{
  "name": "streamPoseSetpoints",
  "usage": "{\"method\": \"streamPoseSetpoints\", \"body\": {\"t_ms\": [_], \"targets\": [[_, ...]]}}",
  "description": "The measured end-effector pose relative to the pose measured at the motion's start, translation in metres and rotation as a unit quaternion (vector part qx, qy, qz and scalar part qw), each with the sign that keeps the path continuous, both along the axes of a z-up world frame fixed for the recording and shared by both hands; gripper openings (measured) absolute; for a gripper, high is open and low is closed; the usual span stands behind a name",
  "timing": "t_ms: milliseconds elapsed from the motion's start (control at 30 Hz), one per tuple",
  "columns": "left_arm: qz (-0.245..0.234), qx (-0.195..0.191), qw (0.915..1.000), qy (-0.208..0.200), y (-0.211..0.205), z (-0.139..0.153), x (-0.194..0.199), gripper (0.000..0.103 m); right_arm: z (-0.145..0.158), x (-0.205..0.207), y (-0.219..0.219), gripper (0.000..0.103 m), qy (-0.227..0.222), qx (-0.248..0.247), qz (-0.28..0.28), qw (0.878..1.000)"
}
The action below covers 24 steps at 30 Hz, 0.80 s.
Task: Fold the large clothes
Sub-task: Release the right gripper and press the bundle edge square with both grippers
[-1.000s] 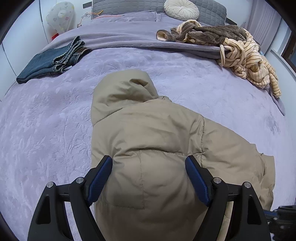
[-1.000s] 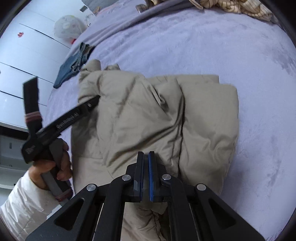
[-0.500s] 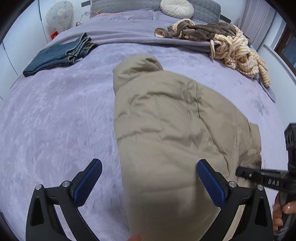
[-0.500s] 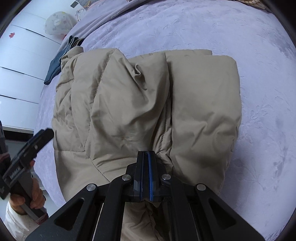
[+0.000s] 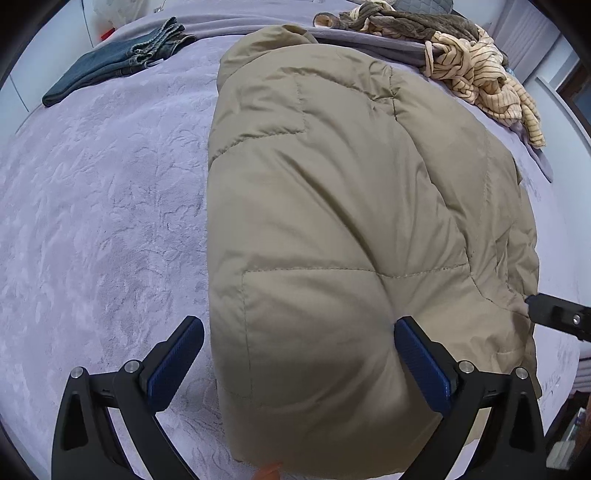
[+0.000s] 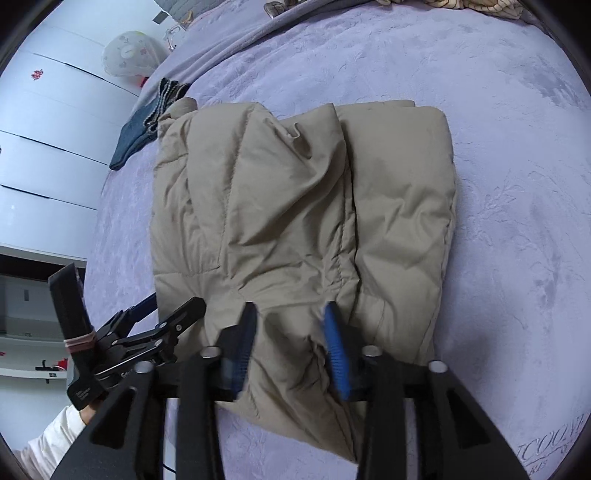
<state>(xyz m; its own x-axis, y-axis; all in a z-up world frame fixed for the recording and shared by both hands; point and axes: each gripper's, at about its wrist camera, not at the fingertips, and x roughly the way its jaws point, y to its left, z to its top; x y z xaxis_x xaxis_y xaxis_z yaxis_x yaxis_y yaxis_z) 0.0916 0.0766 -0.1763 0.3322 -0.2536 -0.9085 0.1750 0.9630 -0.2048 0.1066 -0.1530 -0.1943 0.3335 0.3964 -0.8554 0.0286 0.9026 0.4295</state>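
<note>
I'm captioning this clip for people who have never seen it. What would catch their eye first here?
The puffy tan jacket, folded into a thick bundle, fills the middle of the purple bed cover. The left gripper stands wide open at its near edge, and the right gripper has just been opening, with jacket fabric between its jaws. Behind lie folded jeans on the left and a heap of striped clothes on the right.

A bed point(image 5: 103, 229) covered with a lilac embossed blanket is seen filling both views. White wardrobe doors point(image 6: 48, 140) are seen along one side, with a pale round fan point(image 6: 129, 55) standing near them. A grey quilted headboard point(image 5: 424, 4) is glimpsed at the far end, beside a curtain point(image 5: 524, 26).
</note>
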Motion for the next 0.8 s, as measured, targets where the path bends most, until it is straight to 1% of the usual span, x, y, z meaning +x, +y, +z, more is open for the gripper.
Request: {"method": "streamPoseSetpoints", "body": {"t_ms": [67,167,267,400,567,633,800], "targets": [[0.002,0.001,1.0,0.0,0.001,0.003,-0.002,0.103,0.001,-0.011,0.004,0.054,0.001,-0.005,0.005,1.0],[0.008,0.003,0.9999,0.005,0.005,0.006,-0.007,0.103,-0.01,-0.023,0.011,0.054,0.021,-0.02,0.011,1.0],[0.015,0.004,0.9998,0.013,0.007,0.006,-0.011,0.103,-0.029,-0.029,0.01,0.054,0.051,-0.03,-0.006,0.998],[0.022,0.017,0.9995,0.014,0.005,0.008,-0.012,0.103,-0.04,-0.032,0.007,0.053,0.061,-0.031,-0.02,0.997],[0.029,0.011,0.9992,0.026,0.009,0.011,-0.014,0.103,-0.043,-0.03,0.009,0.053,0.069,-0.043,-0.023,0.996],[0.03,0.014,0.999,0.029,0.012,0.015,-0.016,0.103,-0.041,-0.029,0.01,0.053,0.072,-0.047,-0.026,0.996],[0.029,0.021,0.999,0.025,0.019,0.026,-0.026,0.103,-0.039,-0.031,0.015,0.056,0.078,-0.054,-0.035,0.995]]}}
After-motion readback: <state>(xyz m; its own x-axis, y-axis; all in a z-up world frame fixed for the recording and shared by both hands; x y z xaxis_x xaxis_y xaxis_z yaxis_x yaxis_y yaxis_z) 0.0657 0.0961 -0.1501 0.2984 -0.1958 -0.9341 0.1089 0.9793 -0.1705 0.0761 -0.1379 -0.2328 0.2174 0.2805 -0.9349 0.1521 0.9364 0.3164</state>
